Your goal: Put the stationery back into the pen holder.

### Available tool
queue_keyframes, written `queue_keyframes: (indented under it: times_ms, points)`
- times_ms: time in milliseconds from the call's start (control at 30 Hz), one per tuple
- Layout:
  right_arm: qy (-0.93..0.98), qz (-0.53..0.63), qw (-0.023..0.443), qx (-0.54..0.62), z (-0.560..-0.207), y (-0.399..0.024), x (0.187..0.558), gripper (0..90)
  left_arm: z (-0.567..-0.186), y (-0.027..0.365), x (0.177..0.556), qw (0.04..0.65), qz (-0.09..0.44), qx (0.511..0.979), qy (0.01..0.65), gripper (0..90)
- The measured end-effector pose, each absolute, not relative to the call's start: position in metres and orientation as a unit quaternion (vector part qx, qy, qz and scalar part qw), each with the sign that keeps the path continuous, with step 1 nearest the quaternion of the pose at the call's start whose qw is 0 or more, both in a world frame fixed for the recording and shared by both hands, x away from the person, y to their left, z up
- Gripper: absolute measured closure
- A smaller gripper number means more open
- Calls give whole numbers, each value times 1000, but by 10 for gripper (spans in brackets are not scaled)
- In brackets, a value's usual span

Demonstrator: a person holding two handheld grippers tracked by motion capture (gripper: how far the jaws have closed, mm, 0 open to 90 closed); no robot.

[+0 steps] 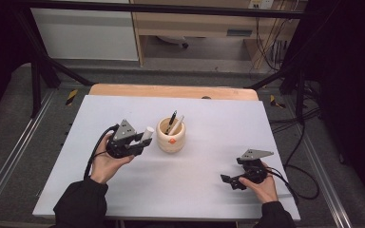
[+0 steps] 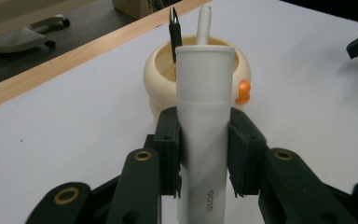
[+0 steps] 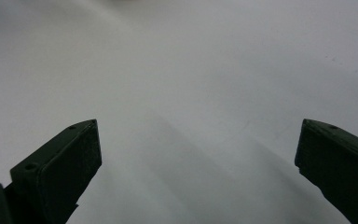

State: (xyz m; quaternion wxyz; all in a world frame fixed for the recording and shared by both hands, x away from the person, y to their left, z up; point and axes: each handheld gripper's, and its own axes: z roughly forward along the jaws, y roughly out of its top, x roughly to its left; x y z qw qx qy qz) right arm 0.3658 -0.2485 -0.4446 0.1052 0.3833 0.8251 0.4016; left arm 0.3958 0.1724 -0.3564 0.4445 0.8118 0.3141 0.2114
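1. The left gripper (image 1: 140, 142) is sitting just to the left of the wooden pot (image 1: 171, 135), held in the person's left hand (image 1: 105, 164), and its jaws are pinching a white glue stick (image 1: 148, 132) about halfway up the tube.
2. In the left gripper view the glue stick (image 2: 203, 130) is standing straight up between the two black pads, its capped end pointing toward the pot (image 2: 161, 79) and covering part of the pot's front.
3. The pot is sitting near the middle of the white table (image 1: 209, 118), and it is showing a small orange knob (image 1: 171, 140) on its near side.
4. A black pen (image 1: 172, 118) and a white pen (image 1: 177, 122) are leaning inside the pot, their tips rising above its rim.
5. The right gripper (image 1: 232, 182) is resting low over the table well to the right of the pot and nearer the person, with its jaws spread wide and holding nothing.
6. In the right gripper view its two jaws are standing far apart over bare table (image 3: 191, 93).
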Motion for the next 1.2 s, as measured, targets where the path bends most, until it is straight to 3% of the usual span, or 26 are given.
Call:
queue_keyframes:
  times_ms: [733,1200]
  points:
    - [827,401,102,381,-445,-248,365,10,-327,143,427,471,210,789,333,678]
    - [827,401,103,380,-445,-248,366,11,-332,118,448,473,213,784,340,678]
